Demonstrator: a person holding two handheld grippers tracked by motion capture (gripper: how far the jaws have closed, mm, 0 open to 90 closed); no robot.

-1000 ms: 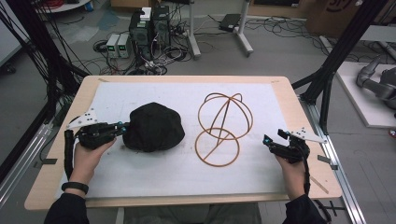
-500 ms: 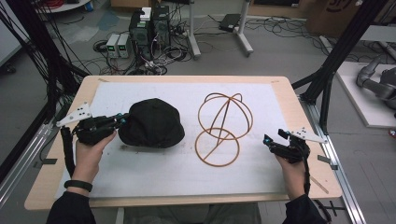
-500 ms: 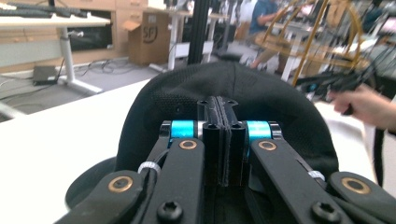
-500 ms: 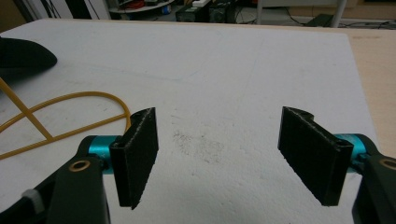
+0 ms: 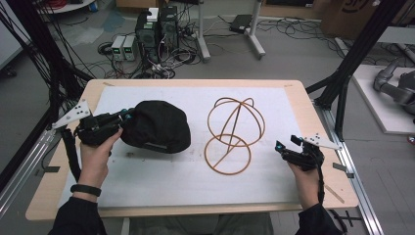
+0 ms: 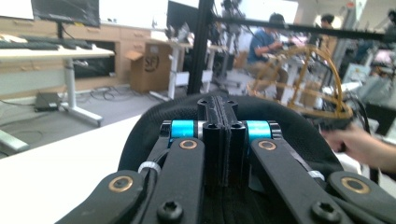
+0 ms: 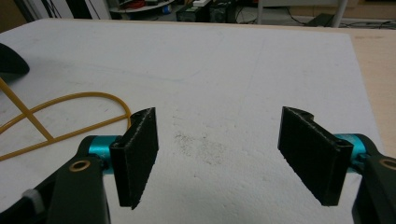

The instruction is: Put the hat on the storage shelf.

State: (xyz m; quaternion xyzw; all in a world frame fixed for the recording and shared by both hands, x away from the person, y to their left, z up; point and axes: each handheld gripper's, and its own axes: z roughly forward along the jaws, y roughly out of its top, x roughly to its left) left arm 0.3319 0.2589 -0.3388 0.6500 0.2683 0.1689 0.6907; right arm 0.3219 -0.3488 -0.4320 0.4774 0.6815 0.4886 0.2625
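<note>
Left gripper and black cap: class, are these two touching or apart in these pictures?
Touching. In the left gripper view the left gripper has its jaws pressed together on the black cap, whose fabric rises just behind them; the high view shows it at the cap's edge.

left hand-held gripper (image 5: 128, 114) clamped — right (image 5: 279, 147) agape

A black cap (image 5: 157, 126) sits dome-up at the counter's left, its left edge pinched — just beside it, right, stands a golden wire stand (image 5: 233, 133).
</note>
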